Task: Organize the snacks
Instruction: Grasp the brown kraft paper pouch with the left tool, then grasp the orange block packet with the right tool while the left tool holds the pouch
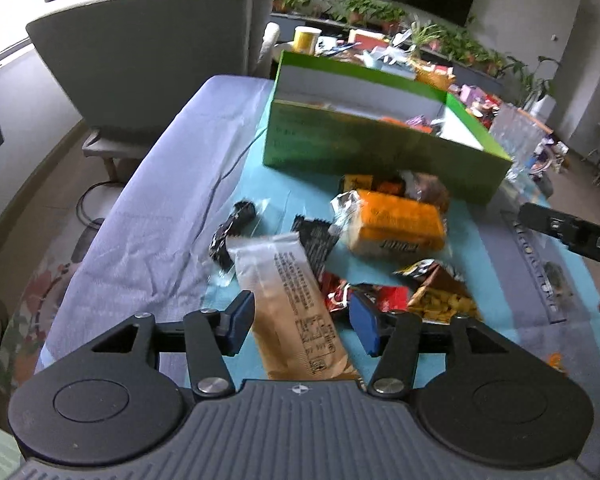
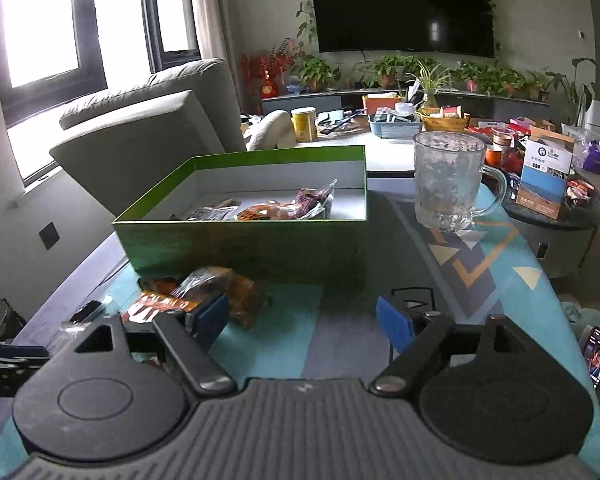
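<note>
Home lounge: sofa (image 2: 148,128), television (image 2: 404,6)

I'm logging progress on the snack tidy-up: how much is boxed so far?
Done: a few packets already lie in the green box. In hand: nothing is gripped; the left gripper is open around a beige wrapper, and the right gripper is open and empty. Left: the orange pack and other loose snacks.

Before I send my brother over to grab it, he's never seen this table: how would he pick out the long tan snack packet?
Find the big green cardboard box on the blue tablecloth; loose snacks lie scattered in front of it. Nearest the left tongs, between their open blue pads, lies the long tan snack packet. Unlike the orange-wrapped pack and crinkly bags around it, it is pale, with a clear end and black print.
</note>
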Demonstrator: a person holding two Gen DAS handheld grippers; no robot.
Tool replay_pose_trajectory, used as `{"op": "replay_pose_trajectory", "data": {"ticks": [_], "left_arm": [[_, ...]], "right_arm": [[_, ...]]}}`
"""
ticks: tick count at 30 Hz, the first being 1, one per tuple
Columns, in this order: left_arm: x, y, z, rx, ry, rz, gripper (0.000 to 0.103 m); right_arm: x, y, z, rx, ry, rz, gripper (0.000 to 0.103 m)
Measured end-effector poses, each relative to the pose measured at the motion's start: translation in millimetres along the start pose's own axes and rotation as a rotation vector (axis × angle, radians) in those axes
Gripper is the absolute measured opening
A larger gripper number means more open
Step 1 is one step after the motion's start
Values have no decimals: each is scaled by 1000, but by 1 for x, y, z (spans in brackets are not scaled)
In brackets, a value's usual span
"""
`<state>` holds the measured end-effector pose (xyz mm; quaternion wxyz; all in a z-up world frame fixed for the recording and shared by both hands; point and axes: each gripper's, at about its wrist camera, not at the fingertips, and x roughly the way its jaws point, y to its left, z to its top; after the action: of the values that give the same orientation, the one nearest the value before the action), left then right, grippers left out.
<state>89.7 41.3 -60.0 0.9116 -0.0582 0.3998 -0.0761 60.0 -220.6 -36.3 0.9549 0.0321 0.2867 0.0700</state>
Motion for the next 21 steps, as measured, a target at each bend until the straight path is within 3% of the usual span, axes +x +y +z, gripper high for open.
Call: {"op": "replay_pose_trajectory", "data": {"ticks": [5, 10, 15, 21], "left_arm": [[7, 1, -3, -35, 16, 67, 52], [14, 0, -4, -42, 18, 78, 54], [14, 1, -6, 12, -3, 39, 45], [1, 12, -11, 21, -26, -5, 44]], "right_arm": [[-1, 4, -7, -14, 6, 5, 45], [2, 9, -10, 2, 23, 26, 45], [6, 23, -12, 2, 40, 62, 45], [20, 49, -9, -13, 80, 96, 45]]}}
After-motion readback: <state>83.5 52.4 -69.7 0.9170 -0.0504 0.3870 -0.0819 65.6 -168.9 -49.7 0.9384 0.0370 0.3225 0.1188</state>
